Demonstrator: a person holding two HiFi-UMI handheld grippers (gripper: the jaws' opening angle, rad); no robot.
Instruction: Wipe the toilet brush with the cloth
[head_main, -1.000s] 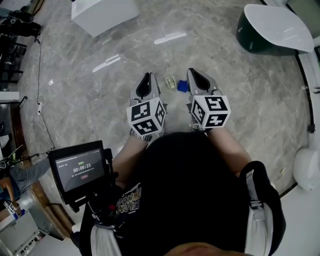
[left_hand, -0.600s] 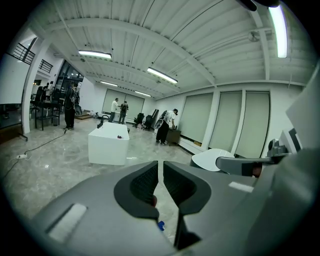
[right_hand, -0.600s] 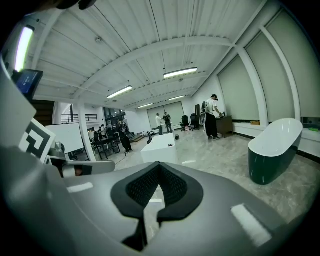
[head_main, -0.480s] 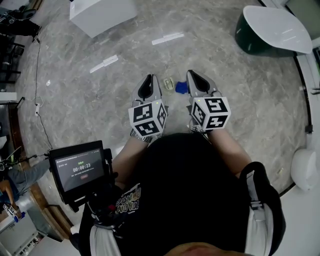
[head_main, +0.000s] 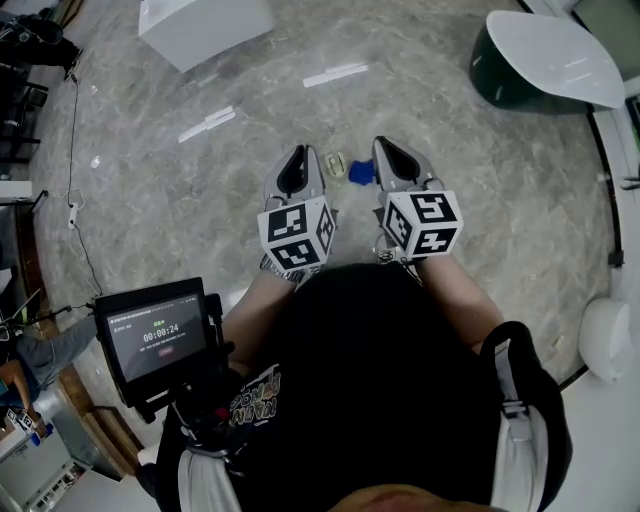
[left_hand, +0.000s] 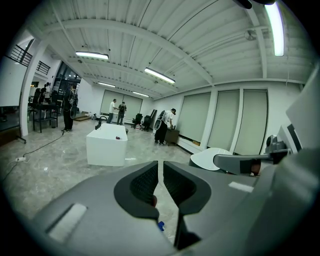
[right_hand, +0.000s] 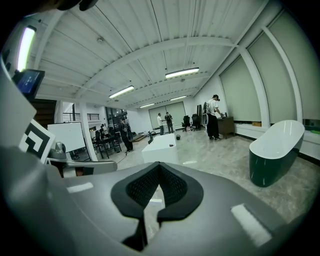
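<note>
My left gripper (head_main: 296, 152) a narrow slit apart, empty, my right gripper (head_main: 386, 144) pressed together, empty, blue item (head_main: 361, 173) on floor (head_main: 180, 210) between their tips, whether cloth or brush I cannot tell

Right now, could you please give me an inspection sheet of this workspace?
Surface: grey marble floor, white tape strips.
Job's things: toilet brush not made out; small blue thing, maybe the cloth, beside a pale thing.
Clutter: nothing seen.
Grippers: left gripper jaws slightly apart, empty; right gripper shut, empty.
Cables: black cable along the floor's left.
Surroundings: white block, green bathtub, screen.
</note>
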